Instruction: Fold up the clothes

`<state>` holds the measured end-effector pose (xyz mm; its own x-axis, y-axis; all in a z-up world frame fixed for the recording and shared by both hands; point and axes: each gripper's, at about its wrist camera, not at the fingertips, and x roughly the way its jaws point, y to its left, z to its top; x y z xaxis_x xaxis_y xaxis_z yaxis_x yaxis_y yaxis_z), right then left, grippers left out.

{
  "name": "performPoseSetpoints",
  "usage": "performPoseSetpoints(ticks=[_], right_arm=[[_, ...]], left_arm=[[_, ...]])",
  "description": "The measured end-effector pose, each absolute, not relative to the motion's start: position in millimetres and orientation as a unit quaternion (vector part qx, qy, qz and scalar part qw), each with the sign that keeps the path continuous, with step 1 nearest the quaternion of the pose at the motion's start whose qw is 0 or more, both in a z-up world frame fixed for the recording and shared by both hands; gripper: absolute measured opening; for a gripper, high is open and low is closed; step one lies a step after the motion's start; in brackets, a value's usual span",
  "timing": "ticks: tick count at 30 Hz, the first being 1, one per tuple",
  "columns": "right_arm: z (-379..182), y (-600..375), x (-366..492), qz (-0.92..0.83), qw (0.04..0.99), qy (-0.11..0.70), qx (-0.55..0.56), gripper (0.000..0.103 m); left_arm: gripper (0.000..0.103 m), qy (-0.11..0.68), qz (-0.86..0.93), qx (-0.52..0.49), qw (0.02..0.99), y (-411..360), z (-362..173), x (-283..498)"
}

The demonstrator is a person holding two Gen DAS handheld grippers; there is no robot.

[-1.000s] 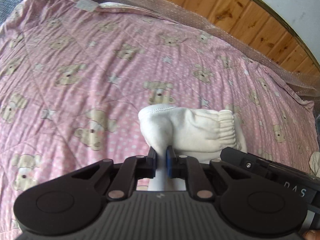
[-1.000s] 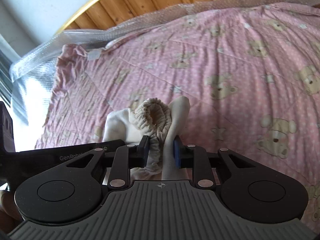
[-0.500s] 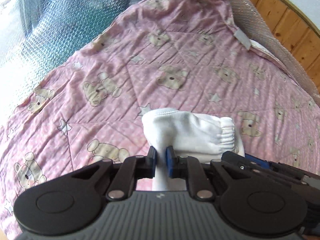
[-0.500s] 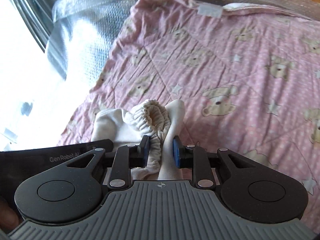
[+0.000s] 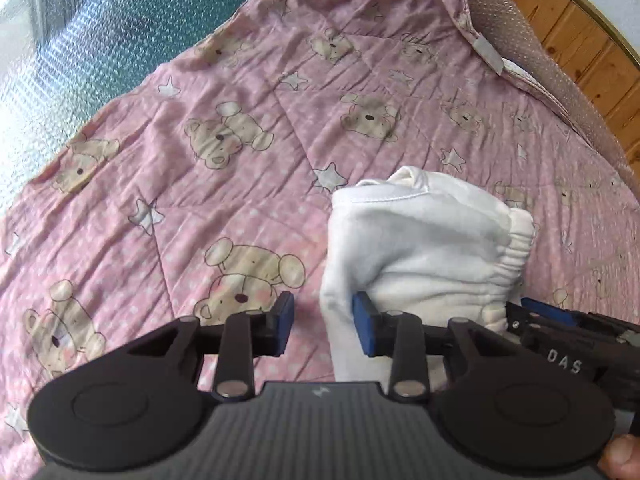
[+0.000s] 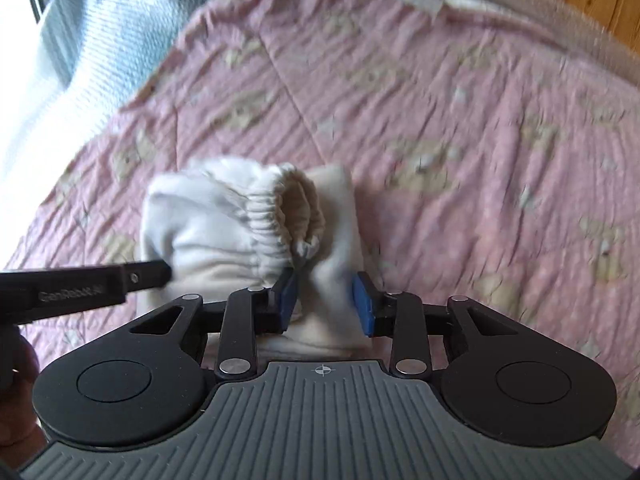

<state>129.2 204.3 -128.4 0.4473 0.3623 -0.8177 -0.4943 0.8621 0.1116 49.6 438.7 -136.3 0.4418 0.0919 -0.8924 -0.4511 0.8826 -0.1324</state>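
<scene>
Soft, matt white fleece-like cloth on the folded garment (image 5: 424, 240), with a gathered elastic cuff (image 6: 280, 216). Thin, creased, quilted pink cotton on the blanket (image 5: 240, 200), printed with bears and stars. Shiny, dimpled bubble wrap (image 5: 80, 40) at upper left. Glossy knotty wood panelling (image 5: 580, 52) at upper right. Matt black plastic, ribbed grey body and blue rubbery pads (image 5: 366, 322) on the left gripper (image 5: 324, 322).

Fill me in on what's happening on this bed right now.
A person with a handheld gripper in each hand is folding a white garment with an elastic cuff on a pink teddy-bear quilt. Both the left gripper and the right gripper have their jaws spread open, with the bunched cloth lying loosely between or against the pads. The garment sits in a compact folded bundle on the quilt.
</scene>
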Motion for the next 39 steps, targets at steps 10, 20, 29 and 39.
performPoseSetpoints(ticks=[10, 20, 29, 39], right_arm=[[-108, 0, 107, 0.110, 0.875, 0.471, 0.014, 0.073], [-111, -307, 43, -0.187, 0.859, 0.468, 0.097, 0.076], [-134, -427, 42, -0.243, 0.848, 0.460, 0.106, 0.081], [-175, -457, 67, -0.203, 0.855, 0.468, 0.094, 0.023]], left_arm=[[0.049, 0.453, -0.025, -0.047, 0.890, 233, -55, 81], [0.059, 0.507, -0.285, 0.035, 0.812, -110, -45, 102], [0.062, 0.515, -0.305, 0.094, 0.796, -243, -56, 73], [0.062, 0.530, -0.265, 0.106, 0.798, -259, -66, 63]])
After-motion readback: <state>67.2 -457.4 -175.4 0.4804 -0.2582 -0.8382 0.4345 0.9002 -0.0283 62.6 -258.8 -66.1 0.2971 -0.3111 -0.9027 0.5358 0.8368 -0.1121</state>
